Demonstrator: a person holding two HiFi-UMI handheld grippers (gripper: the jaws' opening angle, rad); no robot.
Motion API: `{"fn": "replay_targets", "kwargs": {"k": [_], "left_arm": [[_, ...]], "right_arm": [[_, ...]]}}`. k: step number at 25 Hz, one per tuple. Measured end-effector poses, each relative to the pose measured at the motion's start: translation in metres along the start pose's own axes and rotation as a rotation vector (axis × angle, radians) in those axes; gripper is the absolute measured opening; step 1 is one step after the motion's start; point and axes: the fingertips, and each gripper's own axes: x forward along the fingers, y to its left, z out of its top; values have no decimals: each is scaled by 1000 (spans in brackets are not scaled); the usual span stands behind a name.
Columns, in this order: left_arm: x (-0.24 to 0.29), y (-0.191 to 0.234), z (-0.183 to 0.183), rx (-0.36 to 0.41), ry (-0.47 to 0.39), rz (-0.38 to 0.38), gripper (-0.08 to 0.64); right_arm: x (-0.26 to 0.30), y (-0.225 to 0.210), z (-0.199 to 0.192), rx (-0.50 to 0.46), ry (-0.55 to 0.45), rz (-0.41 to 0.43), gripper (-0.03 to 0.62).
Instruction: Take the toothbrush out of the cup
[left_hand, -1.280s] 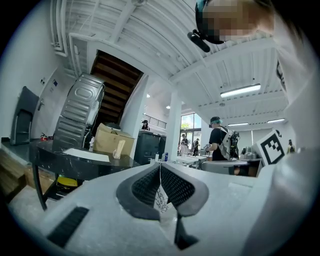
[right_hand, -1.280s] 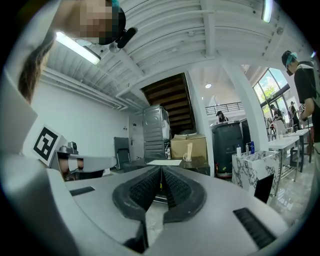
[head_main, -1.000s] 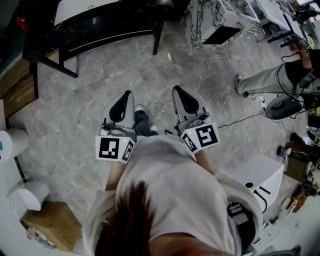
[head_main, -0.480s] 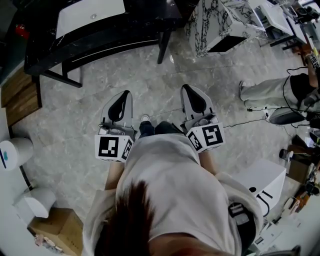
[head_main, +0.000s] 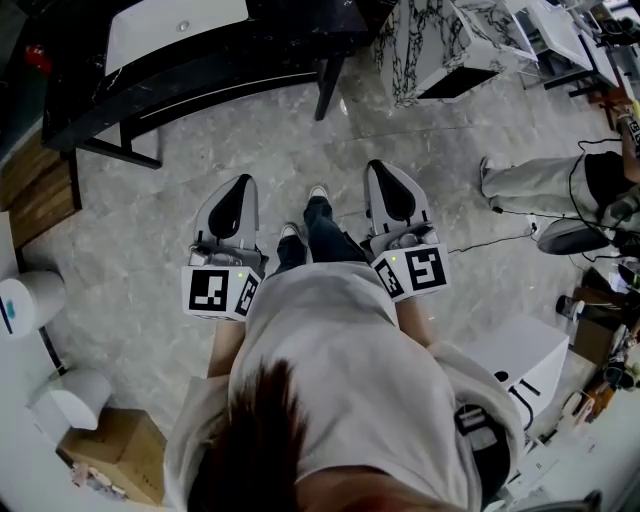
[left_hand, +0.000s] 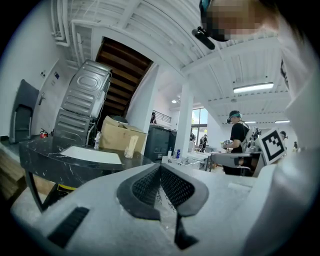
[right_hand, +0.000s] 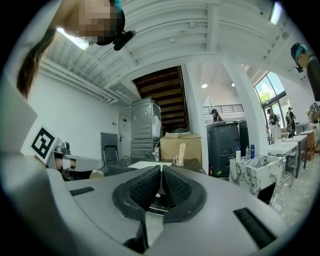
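On the left, the left gripper (head_main: 238, 190) is held level in front of the person, and its own view shows the ribbed black pads closed tip to tip with nothing between them. Ahead of it stands the black table (head_main: 200, 70) with a white mat (head_main: 170, 25) lying on top. At the mat's far edge, in front of a cardboard box (left_hand: 120, 137), stands the cup (right_hand: 177, 161). The pale toothbrush (right_hand: 182, 150) rises upright out of it, well apart from both grippers. The head view does not take in the cup. The person's shoes (head_main: 305, 215) show on the grey floor between the two tools. To the right, the right gripper (head_main: 385, 182) also points level toward the table, its pads pressed together and empty. The task appears to be at the approach, with nothing yet reached and the toothbrush still in the cup. The next move likely calls for closing the gap to the table. One gripper then needs to part its jaws, line them up on either side of the brush handle above the cup's rim, close, and lift straight up. The other gripper may need to steady the cup so it does not tip.
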Motion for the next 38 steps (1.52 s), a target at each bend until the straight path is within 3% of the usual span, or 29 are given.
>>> {"fn": "replay_targets", "kwargs": {"k": [8,24,38], "left_arm": [[33,11,1,-31,-5,56,15],[136,24,29,-1,-50,140,15],[179,16,30,-25,-64,153,15]], "right_arm": [[34,-28,-3,38,13,54,17],[131,-105,11,19,-5,165,17],[150,-142,4,39,29,207,17]]}}
